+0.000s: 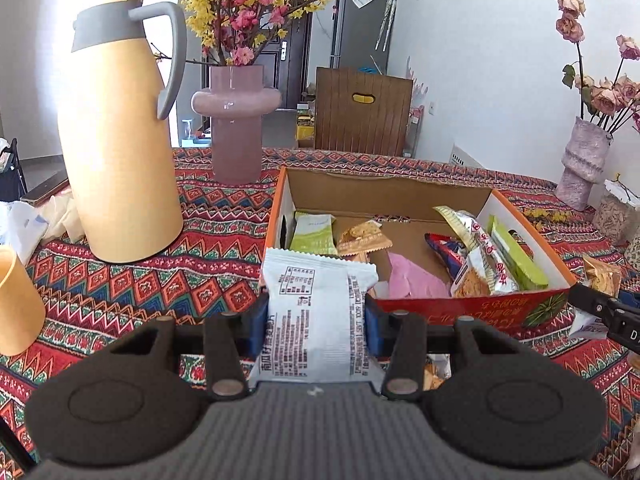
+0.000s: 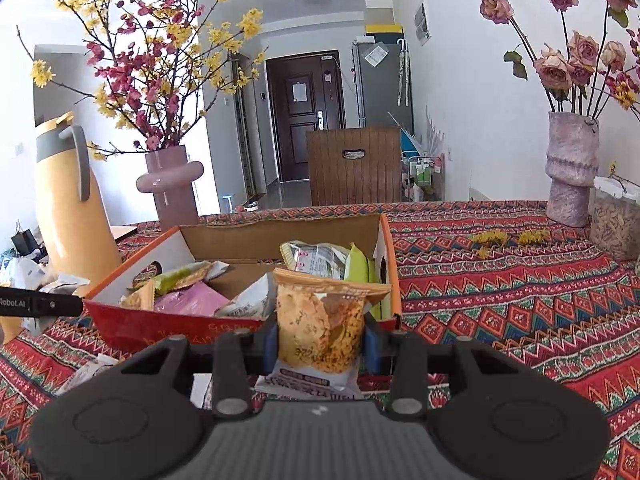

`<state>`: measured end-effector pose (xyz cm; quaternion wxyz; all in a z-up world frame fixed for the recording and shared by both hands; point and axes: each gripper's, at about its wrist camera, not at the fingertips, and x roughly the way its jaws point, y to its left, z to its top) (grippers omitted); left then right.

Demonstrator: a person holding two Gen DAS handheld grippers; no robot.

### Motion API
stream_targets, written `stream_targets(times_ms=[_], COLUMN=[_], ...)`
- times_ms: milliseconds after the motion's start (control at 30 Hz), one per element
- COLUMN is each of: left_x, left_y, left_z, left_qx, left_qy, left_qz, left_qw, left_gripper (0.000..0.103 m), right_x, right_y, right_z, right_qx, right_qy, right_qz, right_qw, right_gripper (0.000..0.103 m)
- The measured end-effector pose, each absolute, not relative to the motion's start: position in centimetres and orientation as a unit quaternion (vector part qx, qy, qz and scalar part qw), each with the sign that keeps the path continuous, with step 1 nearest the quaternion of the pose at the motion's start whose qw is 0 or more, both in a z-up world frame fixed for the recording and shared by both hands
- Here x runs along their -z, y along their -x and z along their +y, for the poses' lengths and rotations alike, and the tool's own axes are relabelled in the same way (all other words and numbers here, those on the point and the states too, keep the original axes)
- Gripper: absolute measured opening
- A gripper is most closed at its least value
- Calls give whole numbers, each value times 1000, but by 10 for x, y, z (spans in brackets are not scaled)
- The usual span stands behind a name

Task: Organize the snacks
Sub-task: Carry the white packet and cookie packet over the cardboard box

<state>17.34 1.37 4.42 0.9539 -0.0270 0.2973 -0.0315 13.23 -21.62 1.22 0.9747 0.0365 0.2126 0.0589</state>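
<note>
White packet [image 1: 316,320] sits pinched in your left gripper [image 1: 316,322]. Your right gripper [image 2: 320,340] pinches an orange packet [image 2: 320,328] near the box [image 2: 132,320].

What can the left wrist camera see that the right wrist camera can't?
Only the left wrist view: the left gripper shut on a white packet, and a yellow cup at the left edge.

Only the right wrist view: the right gripper shut on an orange packet, and yellow petals lying on the tablecloth.

Both: the open snack box with packets inside, the yellow jug, the pink vase of blossom branches, the rose vase, the brown chair and the dark door behind.
</note>
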Motion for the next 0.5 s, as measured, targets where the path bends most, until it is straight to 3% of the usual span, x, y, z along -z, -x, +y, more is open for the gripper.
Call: stream_targets(times_ms=[500], left_x=[-56], left_y=[-211], left_z=[-6], left_qx=[36], left_qy=[20], left_qz=[279], left_qw=[959], left_gripper=[47], right_x=[-35], right_y=[-180], right_z=[-202], right_qx=[-75], right_qy=[-10], right_qz=[193], right_qw=[978], right_gripper=[40])
